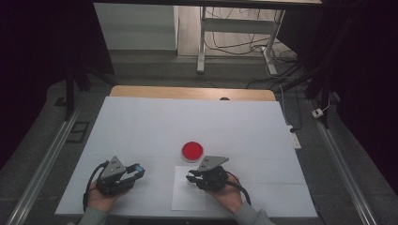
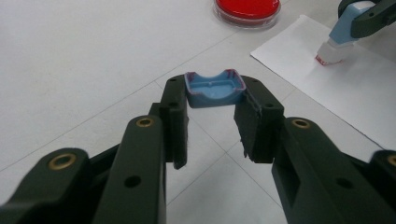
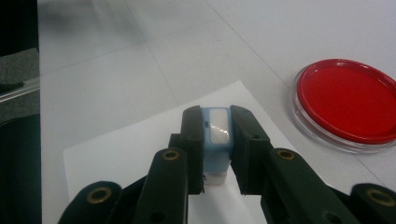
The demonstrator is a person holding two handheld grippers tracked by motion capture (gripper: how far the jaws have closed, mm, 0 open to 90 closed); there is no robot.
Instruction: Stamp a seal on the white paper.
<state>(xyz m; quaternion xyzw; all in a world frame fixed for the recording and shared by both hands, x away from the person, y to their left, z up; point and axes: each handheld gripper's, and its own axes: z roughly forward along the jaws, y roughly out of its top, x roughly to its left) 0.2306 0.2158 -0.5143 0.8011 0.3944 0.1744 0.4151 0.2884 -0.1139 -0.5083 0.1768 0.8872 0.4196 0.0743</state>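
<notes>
A white-covered table (image 1: pixel 141 122) fills the centre of the high view, with grey floor, cables and a desk frame (image 1: pixel 234 28) across the top. Lower left, the left gripper (image 1: pixel 137 171) clamps a blue cap (image 2: pixel 214 88). Lower centre, the right gripper (image 1: pixel 191 177) pinches a blue stamp (image 3: pixel 217 140) upright on a paper sheet (image 1: pixel 185 199), near a red ink pad (image 1: pixel 192 150).

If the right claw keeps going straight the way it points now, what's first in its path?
Probably the white paper sheet: the right claw, shut on the blue stamp, points down at it, with the stamp's white base close above it. Contact unclear.
</notes>
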